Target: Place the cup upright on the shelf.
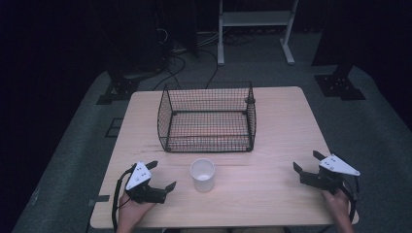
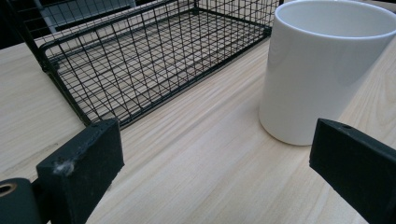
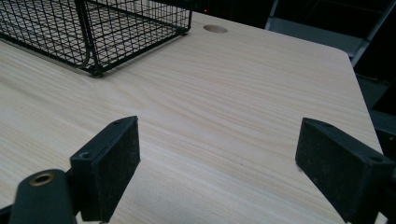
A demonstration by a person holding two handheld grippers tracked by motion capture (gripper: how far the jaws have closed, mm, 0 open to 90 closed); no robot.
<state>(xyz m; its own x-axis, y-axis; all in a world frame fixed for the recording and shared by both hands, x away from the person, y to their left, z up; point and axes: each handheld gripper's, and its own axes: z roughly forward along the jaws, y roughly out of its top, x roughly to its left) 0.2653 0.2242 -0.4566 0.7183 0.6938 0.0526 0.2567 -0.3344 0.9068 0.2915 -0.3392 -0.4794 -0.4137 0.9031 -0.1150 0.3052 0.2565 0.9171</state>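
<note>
On the table (image 1: 282, 121), near its front edge, cup (image 1: 202, 174) stands upright, mouth up, just in front of the basket (image 1: 207, 118) and apart from it. Left gripper (image 1: 162, 176) sits low at front left, near the cup, jaws spread wide, nothing between them, not touching the cup. Left gripper view: cup (image 2: 322, 70) sits ahead and off toward the right-hand jaw, partly behind its tip; basket (image 2: 140, 60) lies beyond on the left, wire floor bare. Right gripper (image 1: 307, 162) is at front right, well apart from the cup, jaws also spread, gripping nothing. Right gripper view: bare wood between the jaws, basket corner (image 3: 93, 32) at upper left, round hole (image 3: 215, 29) in the tabletop farther back. Each gripper is held by a hand coming in from the bottom edge, left hand (image 1: 131, 213), right hand (image 1: 340, 204)
</note>
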